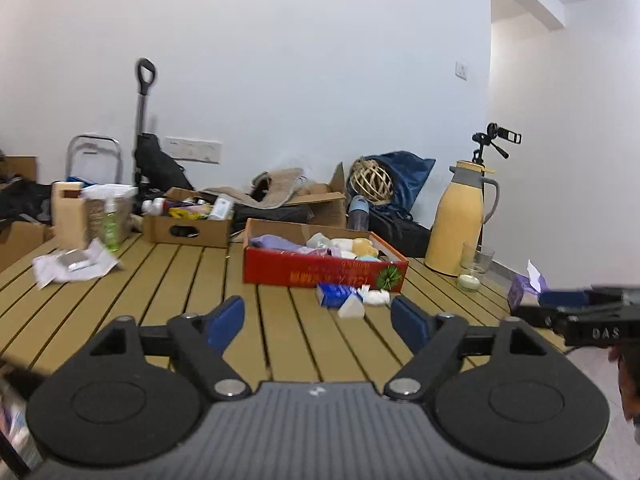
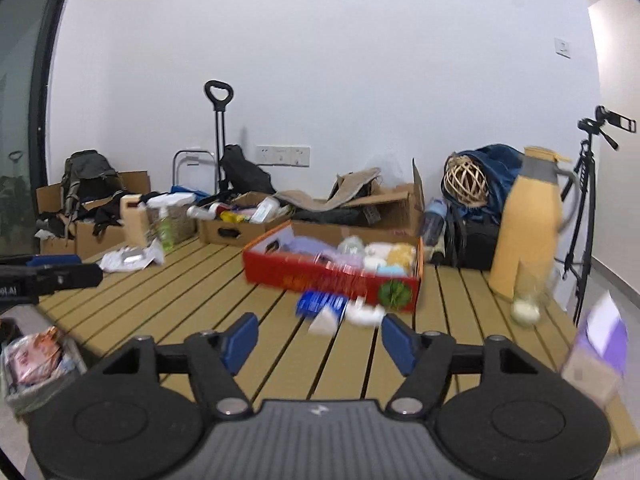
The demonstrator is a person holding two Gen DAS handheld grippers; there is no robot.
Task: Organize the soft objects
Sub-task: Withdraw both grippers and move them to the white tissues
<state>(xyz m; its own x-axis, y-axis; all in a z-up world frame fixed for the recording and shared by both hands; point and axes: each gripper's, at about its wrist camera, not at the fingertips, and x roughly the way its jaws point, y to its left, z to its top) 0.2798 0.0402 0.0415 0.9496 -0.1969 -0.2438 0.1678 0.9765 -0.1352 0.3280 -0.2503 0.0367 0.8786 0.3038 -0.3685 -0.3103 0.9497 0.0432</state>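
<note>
Soft things mostly fill the red box (image 1: 324,272) mid-table, with a blue pack (image 1: 334,294) and white pieces (image 1: 374,298) loose on the slats touching or just beside its front wall. Both the left gripper (image 1: 318,320) and right gripper (image 2: 318,344) hang wide open and empty, so I'd close low on one loose piece, then lift it over the wall. Blur in the right view hides what those white pieces are.
</note>
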